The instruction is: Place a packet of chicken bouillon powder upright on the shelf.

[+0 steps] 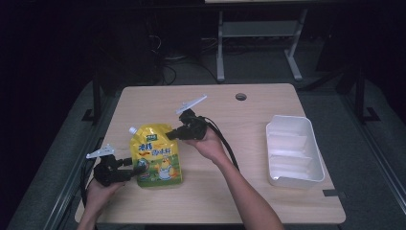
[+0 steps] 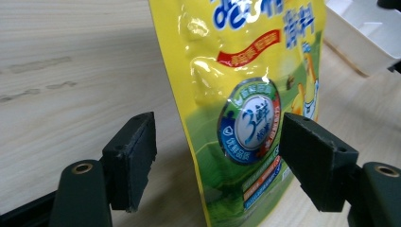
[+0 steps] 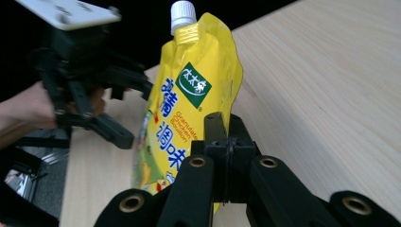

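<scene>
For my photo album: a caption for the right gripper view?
Right gripper pinches the yellow spouted pouch by its edge above the table.

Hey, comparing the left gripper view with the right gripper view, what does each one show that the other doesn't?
Left gripper view alone: the pouch's round blue seal, the white tray behind, and the left gripper with open jaws either side of the pouch's lower edge, not pressing. Right gripper view alone: the white screw cap, the green logo, and the right gripper shut on the pouch's edge. Both share the yellow pouch and the wooden table.
</scene>
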Demonstrator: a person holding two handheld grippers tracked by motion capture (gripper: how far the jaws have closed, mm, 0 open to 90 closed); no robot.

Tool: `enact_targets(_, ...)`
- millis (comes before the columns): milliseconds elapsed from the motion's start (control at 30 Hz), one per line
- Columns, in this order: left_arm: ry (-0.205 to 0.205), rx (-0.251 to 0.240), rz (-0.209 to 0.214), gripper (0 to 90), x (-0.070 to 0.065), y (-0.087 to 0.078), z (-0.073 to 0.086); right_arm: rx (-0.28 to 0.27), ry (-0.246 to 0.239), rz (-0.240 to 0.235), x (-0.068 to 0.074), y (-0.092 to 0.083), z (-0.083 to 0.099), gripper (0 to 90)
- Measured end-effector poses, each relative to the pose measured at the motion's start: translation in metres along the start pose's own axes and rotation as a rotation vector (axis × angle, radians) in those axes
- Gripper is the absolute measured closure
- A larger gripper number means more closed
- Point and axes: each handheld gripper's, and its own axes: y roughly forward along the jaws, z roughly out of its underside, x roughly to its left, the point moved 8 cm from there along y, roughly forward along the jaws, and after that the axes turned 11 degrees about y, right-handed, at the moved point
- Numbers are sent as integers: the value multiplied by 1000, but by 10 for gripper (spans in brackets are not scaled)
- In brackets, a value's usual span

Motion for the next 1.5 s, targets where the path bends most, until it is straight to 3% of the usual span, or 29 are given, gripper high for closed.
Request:
enact_targets(100, 3, -16, 38, 342, -4, 1, -2, -7, -43, -20, 16, -8, -2, 896)
enact_targets(167, -1, -28, 59, 354, -6, 0, -3, -10, -52, -22, 18, -9, -2, 896)
enact_targets(233, -1, -51, 103, 438, -9, -1, -5, -13, -75, -28, 27, -13, -2, 896)
enact_targets(367, 12, -63, 115, 529, -12, -3, -6, -17, -88, -37, 33, -17, -2, 896)
enact_targets(500, 32, -71, 146, 695, -15, -5, -6, -22, -91, -44, 35, -24, 1, 894)
enact_targets(600, 82, -54, 137, 720, -20, -5, -8, -18, -92, -48, 34, -28, 5, 892)
enact_targets(800, 123, -40, 135, 735, -23, -3, -8, -20, -76, -70, 29, -31, 13, 870)
enact_targets(900, 141, -33, 139, 737, -26, -3, -8, -26, -64, -106, 28, -34, 15, 814)
enact_targets(1000, 152, -30, 140, 740, -28, -2, -9, 0, -69, -114, 27, -31, 18, 745)
enact_targets(1233, 169, -30, 138, 742, -30, -1, -9, 54, -86, -107, 27, -18, 26, 677)
enact_targets(1367, 172, -32, 139, 741, -30, -1, -9, 80, -88, -108, 26, -9, 30, 686)
enact_targets(1500, 167, -31, 131, 735, -28, -1, -9, 84, -79, -115, 24, -3, 32, 757)
